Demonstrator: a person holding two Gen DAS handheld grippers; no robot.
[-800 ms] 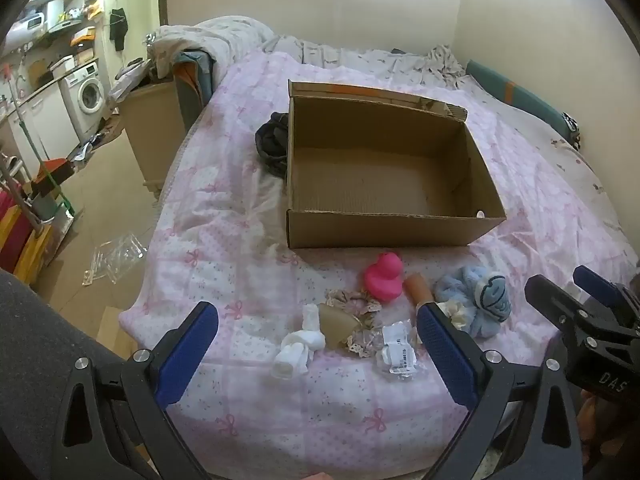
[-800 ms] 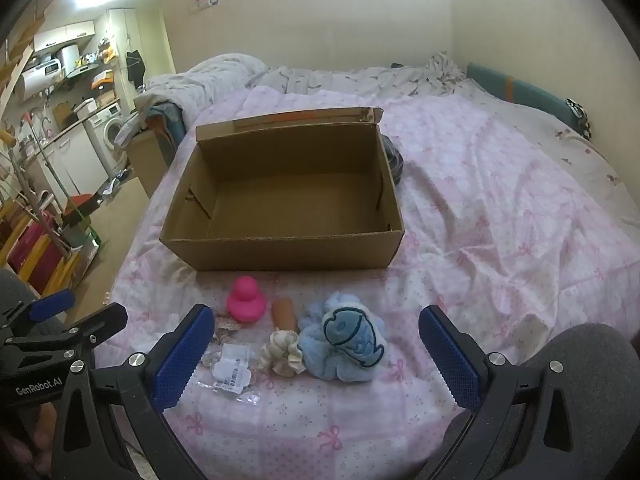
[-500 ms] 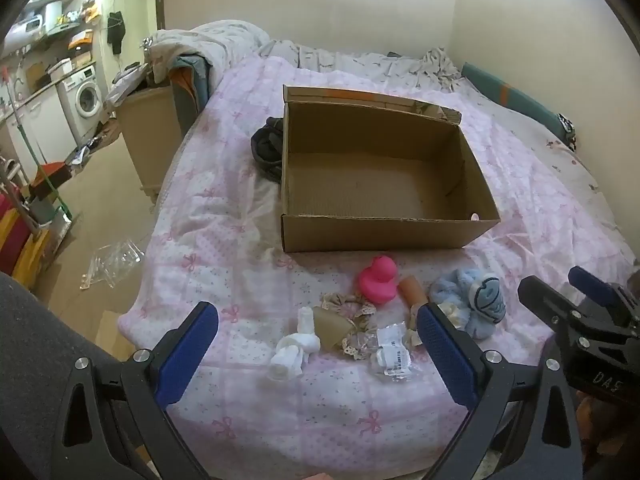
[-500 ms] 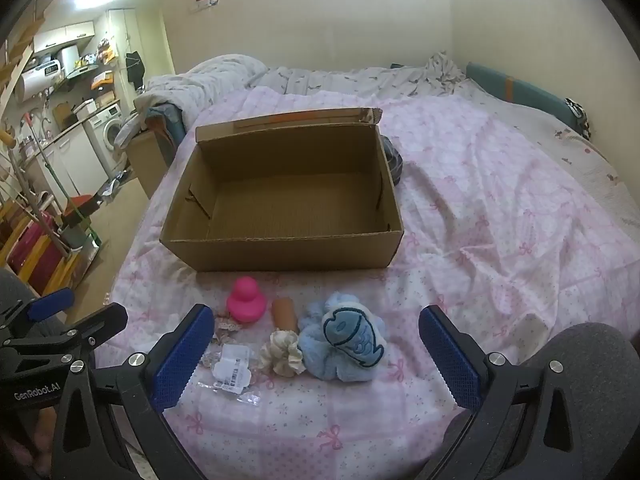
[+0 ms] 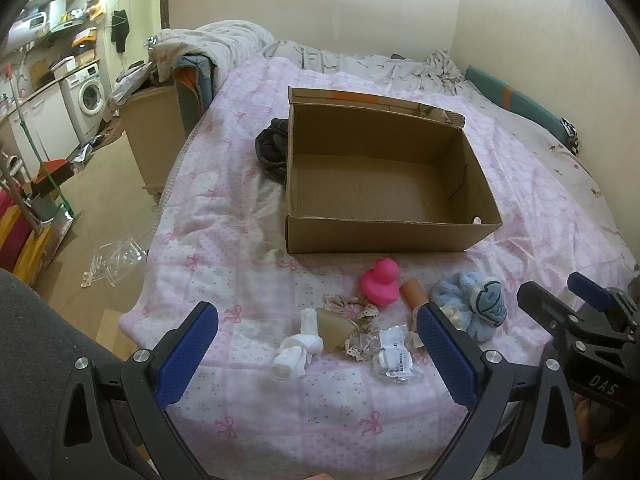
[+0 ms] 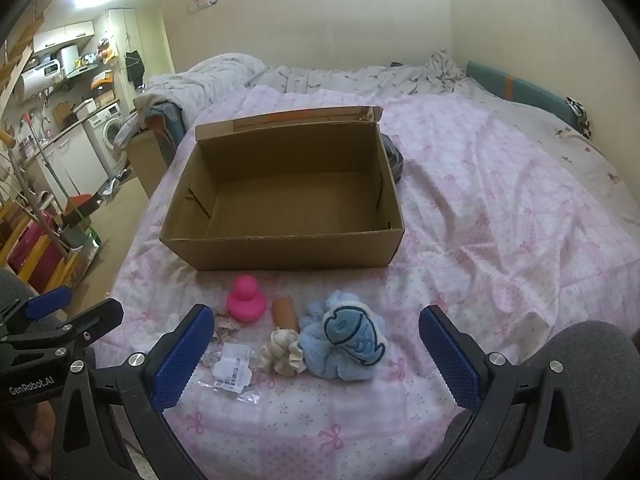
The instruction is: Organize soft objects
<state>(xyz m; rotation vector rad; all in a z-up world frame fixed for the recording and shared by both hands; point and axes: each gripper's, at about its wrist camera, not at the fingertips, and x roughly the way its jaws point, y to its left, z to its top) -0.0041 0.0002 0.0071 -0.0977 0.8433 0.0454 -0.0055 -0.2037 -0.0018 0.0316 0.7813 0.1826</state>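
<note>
An empty cardboard box [image 5: 392,236] [image 6: 280,248] stands open on the pink bedspread. In front of it lies a row of small soft things: a pink duck [image 5: 382,282] [image 6: 246,300], a tan cylinder [image 5: 412,292] [image 6: 285,312], a blue fluffy fish toy [image 5: 476,308] [image 6: 344,338], a cream scrunchie [image 6: 282,354], a lace-trimmed scrunchie [image 5: 354,316], rolled white socks [image 5: 300,346] and a clear packet [image 5: 394,356] [image 6: 232,370]. My left gripper [image 5: 318,356] hovers open above the socks and packet. My right gripper [image 6: 316,354] hovers open over the scrunchie and fish. Both hold nothing.
A dark garment [image 5: 274,148] lies against the box's far left side. Rumpled bedding [image 5: 216,48] is piled at the head of the bed. To the left, the floor holds a wooden cabinet [image 5: 154,136], plastic wrapping [image 5: 114,262] and a washing machine [image 5: 90,98].
The left wrist view has shifted a little, so the box and toys sit slightly higher and further left in it. The right wrist view is unchanged. Both grippers stay open.
</note>
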